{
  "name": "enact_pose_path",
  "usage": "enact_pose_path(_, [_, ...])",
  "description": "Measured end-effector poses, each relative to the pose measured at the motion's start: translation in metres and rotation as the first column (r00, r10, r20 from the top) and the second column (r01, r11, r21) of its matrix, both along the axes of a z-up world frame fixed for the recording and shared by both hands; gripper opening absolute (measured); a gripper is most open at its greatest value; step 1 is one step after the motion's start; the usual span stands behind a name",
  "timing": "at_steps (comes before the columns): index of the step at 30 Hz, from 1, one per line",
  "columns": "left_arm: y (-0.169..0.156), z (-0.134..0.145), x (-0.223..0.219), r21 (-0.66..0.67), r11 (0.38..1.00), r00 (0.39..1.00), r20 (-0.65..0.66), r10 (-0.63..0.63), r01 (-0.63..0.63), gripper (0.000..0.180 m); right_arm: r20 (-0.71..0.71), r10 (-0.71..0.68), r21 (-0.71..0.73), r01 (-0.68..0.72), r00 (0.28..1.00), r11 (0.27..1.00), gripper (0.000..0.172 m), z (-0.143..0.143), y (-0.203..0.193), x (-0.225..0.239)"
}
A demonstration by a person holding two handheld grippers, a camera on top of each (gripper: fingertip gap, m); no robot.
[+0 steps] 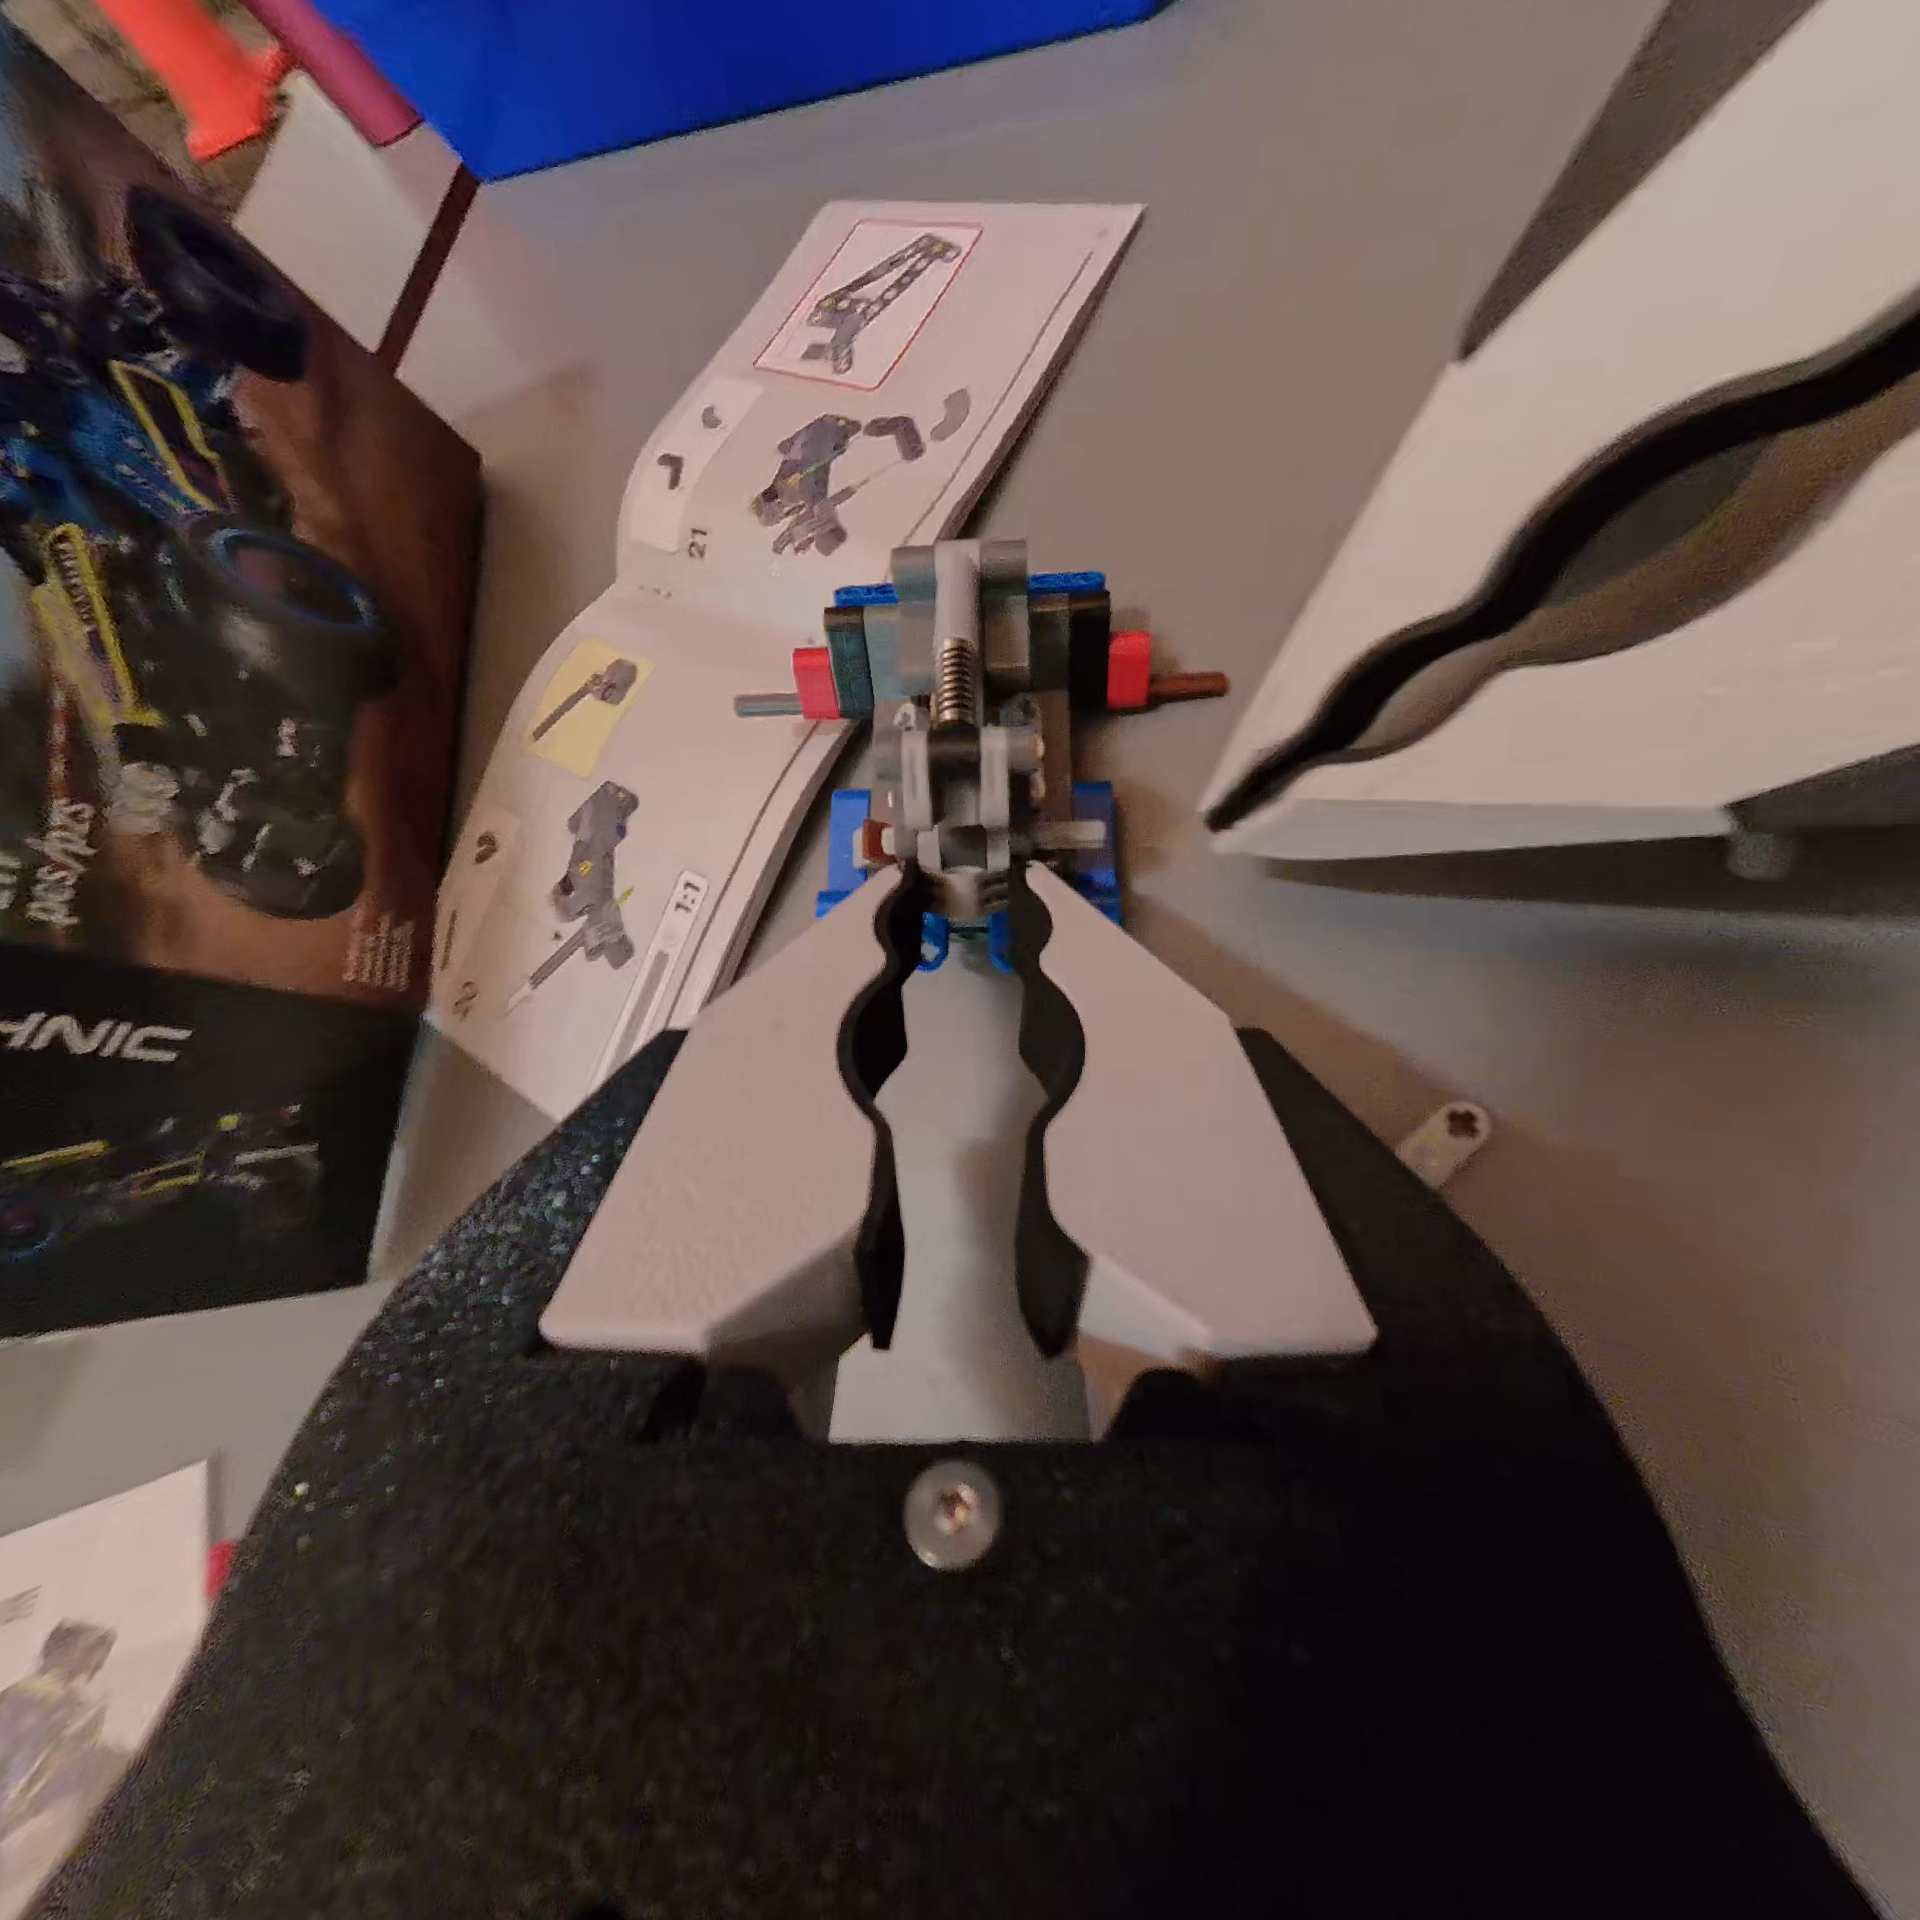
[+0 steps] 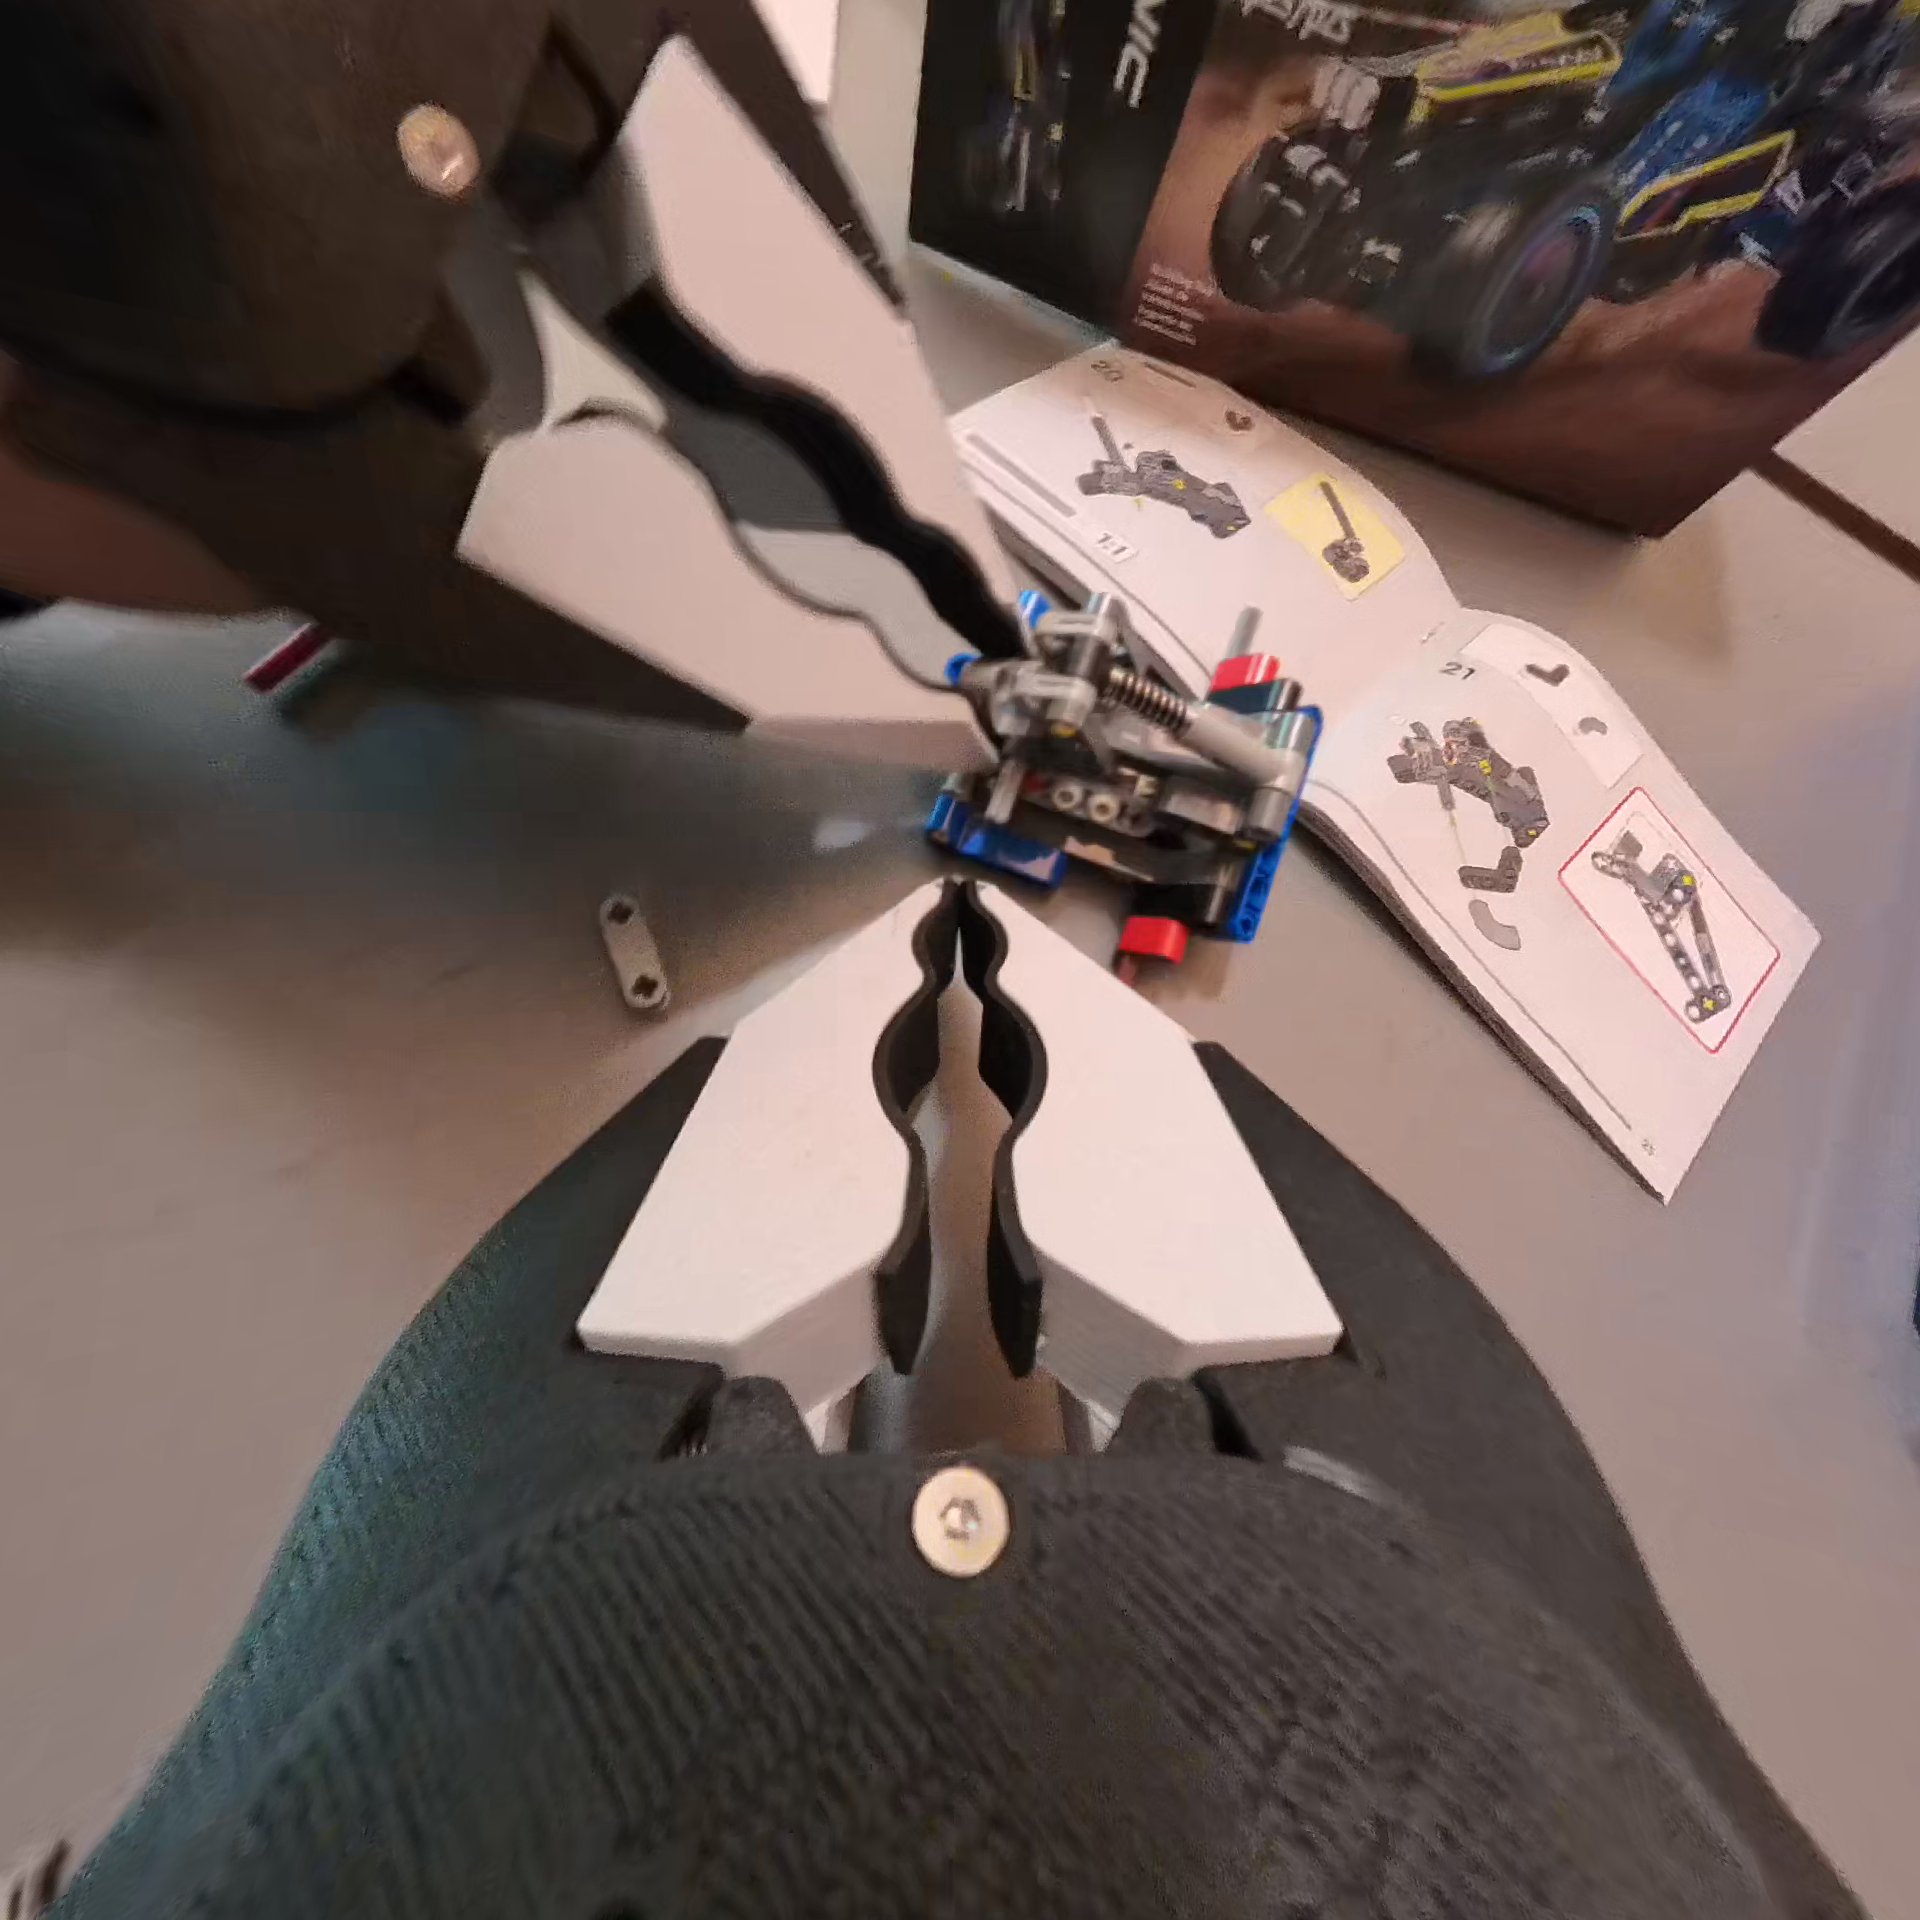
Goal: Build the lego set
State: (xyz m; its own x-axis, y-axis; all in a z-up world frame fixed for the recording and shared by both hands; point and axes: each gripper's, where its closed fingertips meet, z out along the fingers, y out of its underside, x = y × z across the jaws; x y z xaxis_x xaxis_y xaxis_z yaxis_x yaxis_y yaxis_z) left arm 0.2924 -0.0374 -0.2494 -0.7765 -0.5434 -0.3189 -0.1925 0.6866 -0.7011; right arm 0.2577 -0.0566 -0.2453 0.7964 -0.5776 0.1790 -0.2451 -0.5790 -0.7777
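A small brick assembly (image 1: 961, 707) of grey, blue, black and red parts with a metal spring lies on the grey table (image 1: 1455, 1351), partly on an open instruction booklet (image 1: 831, 436). My left gripper (image 1: 961, 888) is shut on the assembly's near grey end, with both pads against it. In the right wrist view it comes in from the upper left and its fingertips (image 2: 992, 634) meet the assembly (image 2: 1132, 769). My right gripper (image 2: 956, 891) is shut with nothing between its pads, just in front of the assembly's blue beam. It also shows in the left wrist view (image 1: 1226, 816).
A small grey two-hole link (image 2: 634, 951) lies loose on the table, also in the left wrist view (image 1: 1444, 1143). The set's dark box (image 2: 1455, 229) stands behind the booklet (image 2: 1507, 790). A blue bin (image 1: 727, 73) and another booklet (image 1: 83, 1662) lie farther off.
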Motion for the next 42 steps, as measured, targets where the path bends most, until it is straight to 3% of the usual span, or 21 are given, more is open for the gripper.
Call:
enact_pose_path(5, [0.001, -0.002, -0.003, -0.064, 0.998, 0.997, -0.068, -0.034, 0.029, 0.013, 0.086, 0.086, 0.041, -0.090, 0.993, 0.995, 0.006, 0.007, -0.011, -0.020])
enact_pose_path(10, [0.000, -0.002, -0.004, -0.063, 0.998, 0.997, -0.070, -0.036, 0.032, 0.013, 0.042, 0.238, 0.028, -0.239, 0.970, 0.971, 0.021, 0.012, -0.038, -0.037])
enact_pose_path(12, [0.000, -0.002, -0.005, -0.063, 0.997, 0.997, -0.072, -0.038, 0.033, 0.013, 0.046, 0.430, 0.046, -0.432, 0.902, 0.901, 0.024, 0.021, -0.047, -0.062])
enact_pose_path(14, [0.000, -0.002, -0.005, -0.062, 0.997, 0.997, -0.072, -0.040, 0.036, 0.013, 0.090, 0.539, 0.024, -0.542, 0.838, 0.840, 0.028, 0.025, -0.056, -0.075])
enact_pose_path(16, [-0.001, -0.002, -0.005, -0.061, 0.997, 0.996, -0.073, -0.042, 0.038, 0.013, 0.011, 0.595, -0.005, -0.595, 0.804, 0.804, 0.030, 0.018, -0.060, -0.087])
enact_pose_path(19, [-0.001, -0.002, -0.005, -0.060, 0.997, 0.996, -0.072, -0.044, 0.039, 0.013, -0.221, 0.554, 0.063, -0.555, 0.803, 0.829, 0.038, 0.007, -0.057, -0.100])
enact_pose_path(20, [-0.001, -0.002, -0.005, -0.060, 0.997, 0.997, -0.071, -0.044, 0.040, 0.013, -0.258, 0.563, 0.095, -0.560, 0.785, 0.823, 0.030, 0.006, -0.052, -0.108])
enact_pose_path(25, [-0.001, -0.002, -0.006, -0.064, 0.997, 0.996, -0.074, -0.049, 0.044, 0.013, -0.245, 0.463, -0.082, -0.494, 0.852, 0.866, 0.020, -0.021, -0.048, -0.095])
enact_pose_path(28, [-0.002, -0.002, -0.006, -0.062, 0.997, 0.996, -0.073, -0.051, 0.047, 0.013, -0.272, 0.487, -0.056, -0.519, 0.830, 0.853, 0.010, -0.022, -0.046, -0.099])
enact_pose_path(31, [-0.002, -0.002, -0.007, -0.060, 0.997, 0.996, -0.070, -0.055, 0.051, 0.013, -0.203, 0.482, -0.138, -0.512, 0.852, 0.848, 0.005, -0.023, -0.048, -0.088])
enact_pose_path(34, [-0.002, -0.002, -0.007, -0.063, 0.997, 0.996, -0.071, -0.055, 0.051, 0.013, 0.001, 0.488, -0.275, -0.469, 0.873, 0.839, 0.000, -0.021, -0.046, -0.063])
enact_pose_path(42, [-0.002, -0.002, -0.007, -0.063, 0.996, 0.996, -0.067, -0.065, 0.061, 0.012, -0.162, 0.485, -0.023, -0.494, 0.860, 0.869, 0.017, -0.004, -0.036, -0.097])
